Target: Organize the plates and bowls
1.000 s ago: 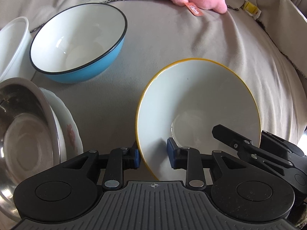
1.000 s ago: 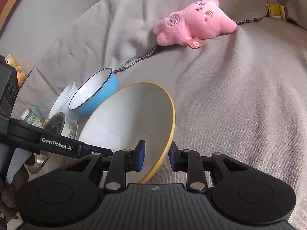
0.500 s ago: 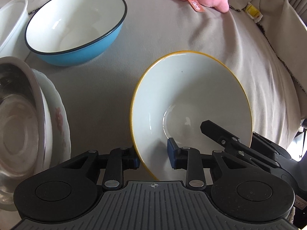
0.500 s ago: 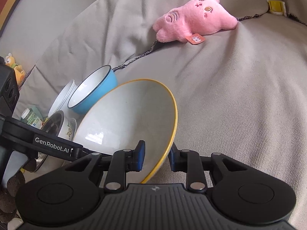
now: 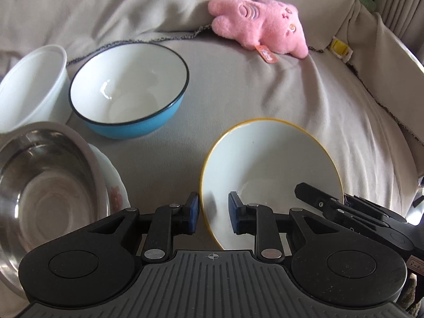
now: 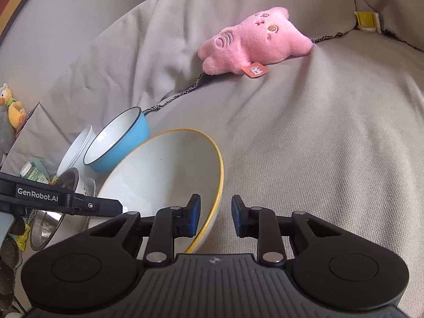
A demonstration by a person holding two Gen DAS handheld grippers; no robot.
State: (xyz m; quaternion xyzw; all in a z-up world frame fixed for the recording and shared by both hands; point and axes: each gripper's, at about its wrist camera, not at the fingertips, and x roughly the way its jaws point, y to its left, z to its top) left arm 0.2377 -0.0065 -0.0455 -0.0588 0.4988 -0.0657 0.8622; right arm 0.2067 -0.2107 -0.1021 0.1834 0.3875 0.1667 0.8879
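The yellow-rimmed bowl (image 5: 270, 169) is seen tilted on the grey sofa cover (image 5: 265, 84), its rim passing between the blue pads of both grippers.

Left gripper (image 5: 213, 216): jaws parted. The bowl's near-left rim sits in the gap, close to the left pad (image 5: 193, 213); the right pad (image 5: 235, 216) lies inside the bowl with clear space to the wall. The bowl is not clamped.

Right gripper (image 6: 215, 216): jaws parted. In the right wrist view the yellow-rimmed bowl (image 6: 164, 175) has its right edge in the gap; the inner pad (image 6: 192, 216) is in front of the bowl's interior, the outer pad (image 6: 238, 217) stands apart from the rim. Contact of the inner pad cannot be told.

Beyond the bowl to the left, a blue bowl (image 5: 129, 90) is noted upright on the cover, just beside a white tub (image 5: 31, 84). A steel bowl (image 5: 45, 185) rests in a flowered plate (image 5: 114, 188) at the near left, apart from the held-position bowl.

A pink plush toy (image 5: 259, 23) lies at the back of the seat, well apart from the dishes.
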